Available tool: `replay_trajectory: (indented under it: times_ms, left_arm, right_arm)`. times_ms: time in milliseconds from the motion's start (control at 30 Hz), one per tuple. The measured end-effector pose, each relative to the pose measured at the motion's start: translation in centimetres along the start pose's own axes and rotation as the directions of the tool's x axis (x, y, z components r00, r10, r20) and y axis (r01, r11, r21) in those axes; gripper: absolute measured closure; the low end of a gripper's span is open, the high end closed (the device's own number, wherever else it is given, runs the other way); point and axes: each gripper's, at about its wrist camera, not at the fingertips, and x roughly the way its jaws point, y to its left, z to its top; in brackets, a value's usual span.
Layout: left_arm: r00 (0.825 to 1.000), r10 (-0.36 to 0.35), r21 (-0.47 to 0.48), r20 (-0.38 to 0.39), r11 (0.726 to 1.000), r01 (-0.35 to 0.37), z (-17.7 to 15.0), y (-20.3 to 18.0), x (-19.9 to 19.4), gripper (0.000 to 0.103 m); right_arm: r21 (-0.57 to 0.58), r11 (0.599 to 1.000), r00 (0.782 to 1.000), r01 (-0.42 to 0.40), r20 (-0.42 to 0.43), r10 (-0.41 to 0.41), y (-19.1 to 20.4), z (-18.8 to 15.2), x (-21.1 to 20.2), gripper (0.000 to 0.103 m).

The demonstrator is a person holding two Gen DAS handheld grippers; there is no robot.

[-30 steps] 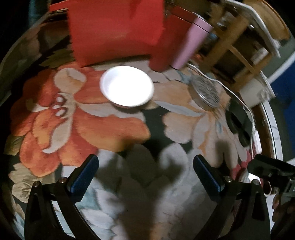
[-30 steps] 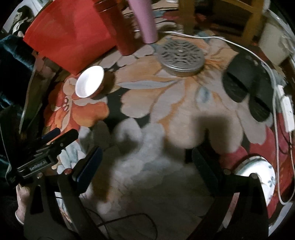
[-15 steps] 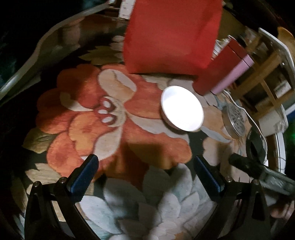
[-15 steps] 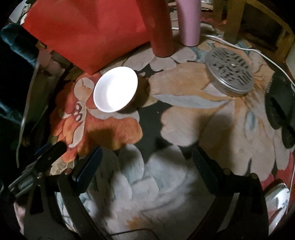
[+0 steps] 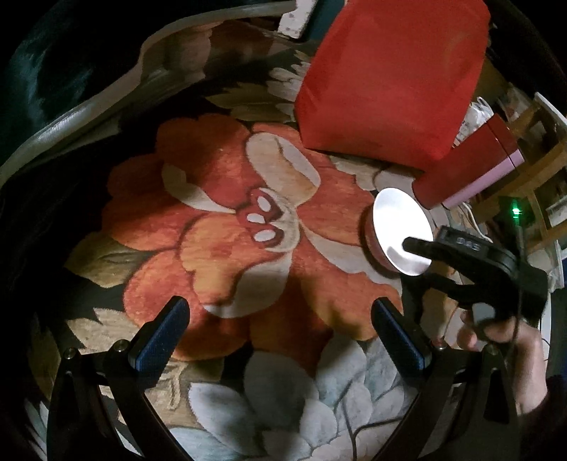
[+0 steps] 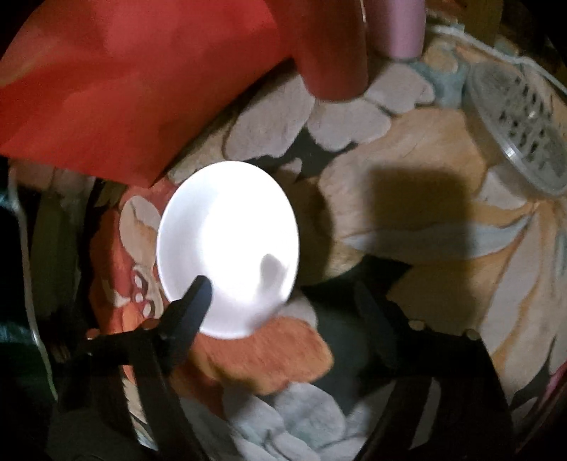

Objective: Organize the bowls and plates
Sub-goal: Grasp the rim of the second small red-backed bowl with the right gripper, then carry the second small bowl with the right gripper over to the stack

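A flowered orange and grey rug (image 6: 407, 212) carries a round white bowl (image 6: 226, 248), mouth up, no long axis, beside a red paper bag (image 6: 124, 78). Right gripper (image 6: 280, 305), jaws just narrowing, straddles the rim unpressed; motion blurs it. Left gripper (image 5: 280, 337) is spread, empty.

**Flowered rug and what lies on it**

The things are carried by a rug (image 5: 226, 227) patterned with large orange, cream and pale blue flowers on a dark ground. A white bowl (image 6: 226, 248) with a reddish outer wall is set on it, partly over an orange bloom. Just beyond the bowl, a red bag (image 5: 386, 78) is stood on the rug's far side. A red cylinder (image 6: 329, 53) is placed beside the bag, with a pink cylinder (image 6: 404, 28) just to its right. Farther right, a round metal lid (image 6: 524, 124) with pierced slots is laid flat on a cream petal. A white cable (image 6: 496, 53) is run across the rug behind the lid.
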Motion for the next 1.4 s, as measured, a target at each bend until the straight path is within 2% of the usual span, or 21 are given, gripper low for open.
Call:
replay_trajectory:
  times_ms: [33, 67, 100, 200, 267, 400, 467, 533, 600, 667, 733, 833, 967, 1033, 1100, 1167, 1267, 1400]
  left_arm:
    - [1.000, 0.002, 0.000, -0.001, 1.000, -0.002, 0.0, 0.1, 0.0, 0.001]
    - [1.000, 0.004, 0.002, -0.002, 1.000, -0.004, -0.1, 0.1, 0.1, 0.001]
    - [1.000, 0.006, 0.003, -0.005, 1.000, -0.006, -0.2, 0.2, 0.2, 0.001]
    - [1.000, 0.014, 0.011, -0.017, 1.000, -0.013, -0.6, 0.2, 0.6, 0.001]
    - [1.000, 0.015, 0.017, -0.026, 1.000, -0.014, -0.9, 0.2, 0.9, 0.001]
    - [0.999, 0.013, 0.047, -0.044, 0.999, -0.011, -1.6, -0.4, 1.5, 0.001]
    - [0.998, 0.003, 0.065, -0.056, 0.998, 0.001, -2.0, -0.9, 2.0, 0.001]
    - [0.997, -0.017, 0.080, -0.081, 0.997, 0.024, -2.6, -1.4, 2.7, 0.001]
    - [0.993, -0.027, 0.101, -0.117, 0.994, 0.039, -3.3, -2.1, 3.6, 0.001]
    - [0.988, -0.030, 0.123, -0.154, 0.991, 0.050, -4.1, -2.9, 4.6, 0.001]
    - [0.985, -0.028, 0.139, -0.173, 0.989, 0.052, -4.8, -3.6, 5.5, 0.003]
    - [0.984, -0.039, 0.134, -0.173, 0.989, 0.063, -5.2, -4.5, 6.0, 0.013]
    - [0.987, -0.042, 0.135, -0.153, 0.989, 0.063, -4.9, -5.4, 6.5, 0.024]
    - [0.985, -0.042, 0.129, -0.168, 0.990, 0.064, -4.7, -5.6, 7.0, 0.044]
    - [0.979, -0.042, 0.130, -0.201, 0.989, 0.069, -4.7, -5.7, 7.7, 0.073]
    - [0.975, -0.053, 0.144, -0.214, 0.986, 0.085, -5.1, -5.9, 7.8, 0.087]
    - [0.979, -0.045, 0.162, -0.201, 0.984, 0.079, -5.6, -6.0, 7.4, 0.090]
    - [0.972, -0.098, 0.134, -0.213, 0.983, 0.128, -6.1, -5.6, 6.7, 0.090]
  right_arm:
    - [0.007, 1.000, 1.000, -0.016, -0.023, 0.016, 0.1, 0.1, 0.6, 0.053]
    - [0.010, 1.000, 0.998, -0.030, -0.047, 0.030, 0.1, 0.2, 1.3, 0.077]
    - [0.009, 1.000, 0.997, -0.026, -0.066, 0.027, 0.0, 0.2, 1.8, 0.083]
    - [-0.001, 0.997, 0.996, -0.072, -0.057, 0.072, -0.5, -0.4, 1.4, 0.085]
    - [-0.028, 0.995, 0.992, -0.098, -0.082, 0.096, -0.9, -1.1, 1.0, 0.086]
    - [-0.069, 0.977, 0.966, -0.200, -0.181, 0.185, -2.1, -3.6, 0.4, 0.088]
    - [-0.114, 0.966, 0.952, -0.231, -0.232, 0.200, -2.1, -4.9, 0.2, 0.088]
    - [-0.205, 0.950, 0.942, -0.236, -0.288, 0.172, -1.8, -6.5, 0.0, 0.088]
    - [-0.296, 0.931, 0.946, -0.213, -0.302, 0.121, -1.3, -7.8, -0.3, 0.089]
    - [-0.364, 0.914, 0.958, -0.177, -0.277, 0.075, -0.8, -8.4, -0.8, 0.085]
    - [-0.379, 0.915, 0.971, -0.136, -0.234, 0.047, -0.7, -8.6, -1.4, 0.085]
    - [-0.382, 0.920, 0.984, -0.093, -0.176, 0.026, -0.7, -8.5, -1.9, 0.083]
    - [-0.364, 0.929, 0.990, -0.061, -0.139, 0.011, -0.7, -8.4, -1.7, 0.082]
    - [-0.337, 0.940, 0.990, -0.057, -0.140, 0.010, -0.7, -8.4, -1.1, 0.082]
    - [-0.313, 0.947, 0.988, -0.070, -0.150, 0.023, -0.8, -8.6, -0.6, 0.082]
    - [-0.301, 0.950, 0.987, -0.084, -0.157, 0.038, -0.9, -8.9, -0.4, 0.082]
    - [-0.318, 0.946, 0.991, -0.061, -0.131, 0.020, -0.7, -9.5, -0.7, 0.085]
    - [-0.316, 0.947, 0.991, -0.063, -0.131, 0.022, -1.1, -10.2, -1.5, 0.087]
